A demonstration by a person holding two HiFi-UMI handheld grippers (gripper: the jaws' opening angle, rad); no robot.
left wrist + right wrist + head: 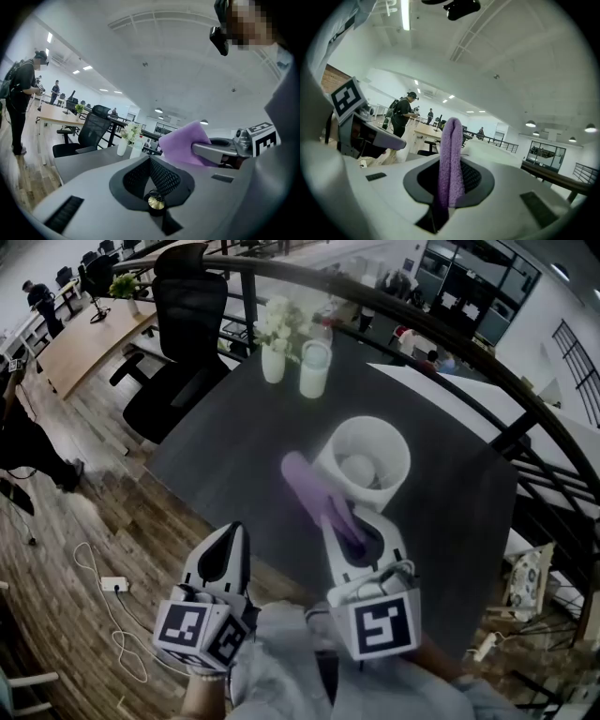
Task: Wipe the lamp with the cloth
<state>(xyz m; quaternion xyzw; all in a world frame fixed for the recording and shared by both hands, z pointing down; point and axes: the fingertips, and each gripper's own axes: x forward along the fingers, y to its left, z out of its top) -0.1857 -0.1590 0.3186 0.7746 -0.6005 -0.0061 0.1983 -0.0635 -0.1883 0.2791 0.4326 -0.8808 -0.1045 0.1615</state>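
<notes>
A white lamp [367, 457] with a round open shade stands on the dark table [234, 446]. My right gripper [345, 521] is shut on a purple cloth [305, 486], which sticks out past the jaws just left of the shade, close to its rim. In the right gripper view the cloth [451, 159] stands folded upright between the jaws. My left gripper [225, 549] hangs lower left over the table's near edge, shut with nothing in it. In the left gripper view the cloth [183, 143] and the right gripper [220, 152] show to the right.
A white vase of flowers [274, 343] and a white cup [314, 367] stand at the table's far side. A black office chair [183, 334] is behind the table at left. A dark railing [525, 409] curves round the right. A power strip [112, 584] lies on the wooden floor.
</notes>
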